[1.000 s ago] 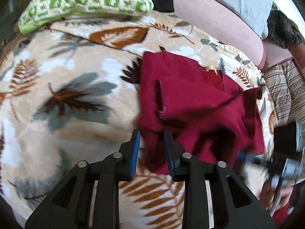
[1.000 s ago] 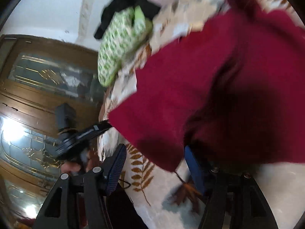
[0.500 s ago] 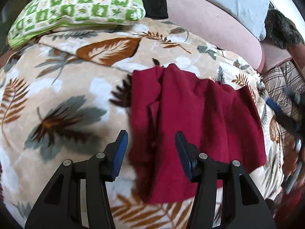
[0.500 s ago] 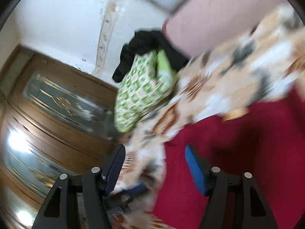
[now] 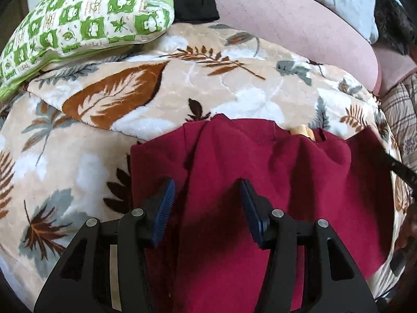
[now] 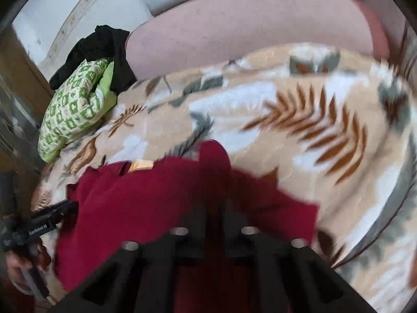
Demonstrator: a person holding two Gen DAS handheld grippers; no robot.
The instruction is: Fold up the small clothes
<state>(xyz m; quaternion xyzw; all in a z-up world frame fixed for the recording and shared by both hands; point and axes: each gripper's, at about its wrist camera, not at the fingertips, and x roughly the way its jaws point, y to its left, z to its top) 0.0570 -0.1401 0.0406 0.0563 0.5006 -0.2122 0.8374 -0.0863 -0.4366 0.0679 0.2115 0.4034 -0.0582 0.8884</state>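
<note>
While the red garment (image 5: 260,182) lies rumpled on the leaf-print blanket (image 5: 130,99) of the bed, below the green checked pillow (image 5: 86,18), the left gripper (image 5: 206,203) hovers over it, jaws apart and empty; the right gripper (image 6: 213,219) has jaws closed, apparently pinching the garment's edge.

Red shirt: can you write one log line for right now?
red shirt on leaf blanket | left tool open above it | right tool shut
</note>
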